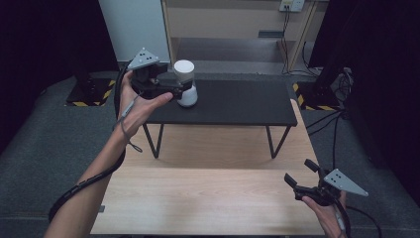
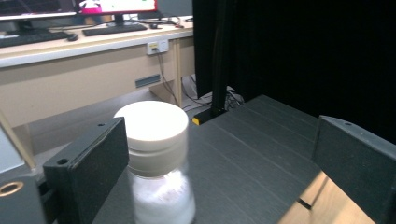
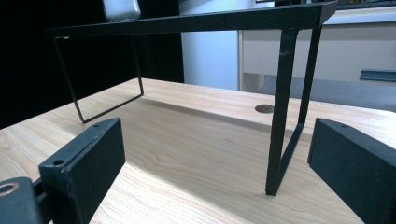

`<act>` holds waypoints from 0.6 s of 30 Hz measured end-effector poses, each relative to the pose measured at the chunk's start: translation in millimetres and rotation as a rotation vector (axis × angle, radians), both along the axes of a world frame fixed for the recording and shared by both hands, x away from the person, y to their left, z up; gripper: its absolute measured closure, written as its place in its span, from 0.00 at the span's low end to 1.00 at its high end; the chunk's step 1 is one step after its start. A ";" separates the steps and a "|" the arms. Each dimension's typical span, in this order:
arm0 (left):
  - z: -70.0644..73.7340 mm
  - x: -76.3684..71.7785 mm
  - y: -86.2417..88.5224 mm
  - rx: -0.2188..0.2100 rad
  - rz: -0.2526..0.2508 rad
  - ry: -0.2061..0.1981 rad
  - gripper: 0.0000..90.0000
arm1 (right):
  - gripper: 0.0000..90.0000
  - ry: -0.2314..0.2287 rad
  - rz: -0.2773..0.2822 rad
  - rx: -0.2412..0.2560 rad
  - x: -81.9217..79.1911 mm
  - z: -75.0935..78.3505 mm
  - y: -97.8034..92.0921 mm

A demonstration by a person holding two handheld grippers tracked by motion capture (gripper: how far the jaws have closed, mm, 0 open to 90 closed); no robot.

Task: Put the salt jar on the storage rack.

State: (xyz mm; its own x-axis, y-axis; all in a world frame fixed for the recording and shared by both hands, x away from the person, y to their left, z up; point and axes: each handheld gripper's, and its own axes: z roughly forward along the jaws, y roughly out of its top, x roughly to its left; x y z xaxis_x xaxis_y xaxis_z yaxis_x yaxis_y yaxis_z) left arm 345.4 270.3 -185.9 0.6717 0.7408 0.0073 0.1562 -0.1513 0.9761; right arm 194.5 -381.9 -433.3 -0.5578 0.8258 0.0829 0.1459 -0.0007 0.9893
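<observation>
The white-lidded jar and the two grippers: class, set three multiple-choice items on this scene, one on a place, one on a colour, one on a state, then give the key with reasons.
1. Where does the clear jar with the white round lid stand?
A. on the pale wooden table
B. on the black raised shelf
C. on the grey floor

2. What colour is the jar's lid?
A. white
B. red
C. black

3. How do the left gripper's jaws stand at the jar?
A. shut on the lid
B. open, one on each side of the jar
C. pointing away from the jar

Key: 1 B, the jar rests on the black raised shelf, above the pale wooden table. 2 A, the left gripper view shows a white lid. 3 B, the left gripper has wide-spread jaws with the jar between them; contact cannot be told. The right gripper is open over the wood.
</observation>
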 end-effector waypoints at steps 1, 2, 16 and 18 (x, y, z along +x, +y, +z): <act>-0.8 -2.8 1.1 -0.007 -0.010 -0.003 0.03 | 0.04 0.000 0.000 0.000 -0.1 0.1 0.2; -1.3 -5.9 1.8 -0.011 -0.019 -0.007 0.03 | 0.04 0.000 0.000 0.001 -0.3 0.1 0.3; -27.1 -54.4 11.5 -0.011 -0.126 -0.044 0.03 | 0.05 0.001 0.002 -0.002 -0.5 0.5 1.6; -31.8 -60.7 14.6 -0.011 -0.131 -0.044 0.03 | 0.05 0.004 0.004 -0.004 -0.3 0.8 1.8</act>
State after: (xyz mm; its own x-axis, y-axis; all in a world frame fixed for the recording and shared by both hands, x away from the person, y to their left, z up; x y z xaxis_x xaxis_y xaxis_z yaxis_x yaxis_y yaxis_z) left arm 284.7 284.9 -217.7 0.7622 0.6466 0.0314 0.0926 -0.1569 0.9833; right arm 194.2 -380.1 -432.5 -0.5604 0.8242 0.0814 0.1495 0.0040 0.9888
